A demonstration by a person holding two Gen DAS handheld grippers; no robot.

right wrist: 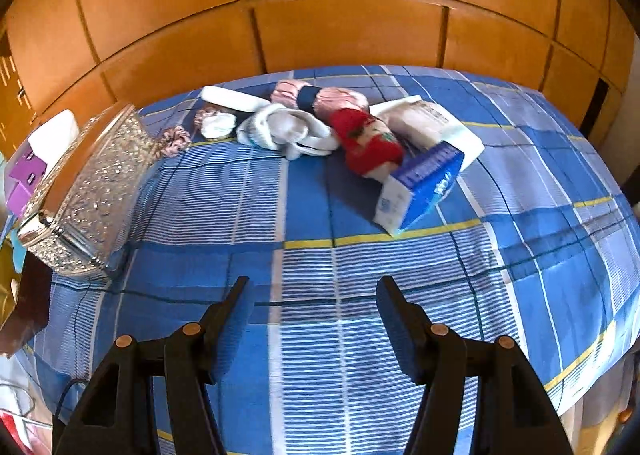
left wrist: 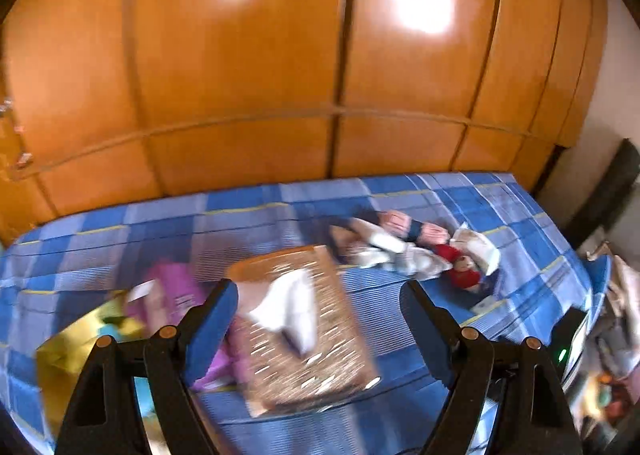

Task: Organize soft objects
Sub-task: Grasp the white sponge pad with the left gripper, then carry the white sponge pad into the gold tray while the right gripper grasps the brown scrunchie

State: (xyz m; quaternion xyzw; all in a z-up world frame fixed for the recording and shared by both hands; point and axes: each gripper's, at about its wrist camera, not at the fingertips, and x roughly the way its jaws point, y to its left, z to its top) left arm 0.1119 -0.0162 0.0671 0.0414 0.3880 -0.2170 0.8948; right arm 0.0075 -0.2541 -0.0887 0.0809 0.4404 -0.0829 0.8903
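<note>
A pile of soft objects lies at the far side of the blue checked bed (right wrist: 360,295): a red and white plush (right wrist: 370,141), white socks (right wrist: 280,131), pink rolled cloths (right wrist: 340,97), scrunchies (right wrist: 176,139) and a blue and white tissue pack (right wrist: 424,183). The pile also shows in the left wrist view (left wrist: 404,251). A glittery silver box (right wrist: 92,191) stands at the left; in the blurred left wrist view it (left wrist: 308,335) holds a white cloth (left wrist: 288,303). My left gripper (left wrist: 320,319) is open above that box. My right gripper (right wrist: 312,315) is open and empty over bare bedspread.
An orange wooden wardrobe (right wrist: 340,15) runs behind the bed. A purple box (left wrist: 176,287) and a gold bag (left wrist: 76,343) lie left of the silver box. Clutter (left wrist: 612,355) sits past the bed's right edge.
</note>
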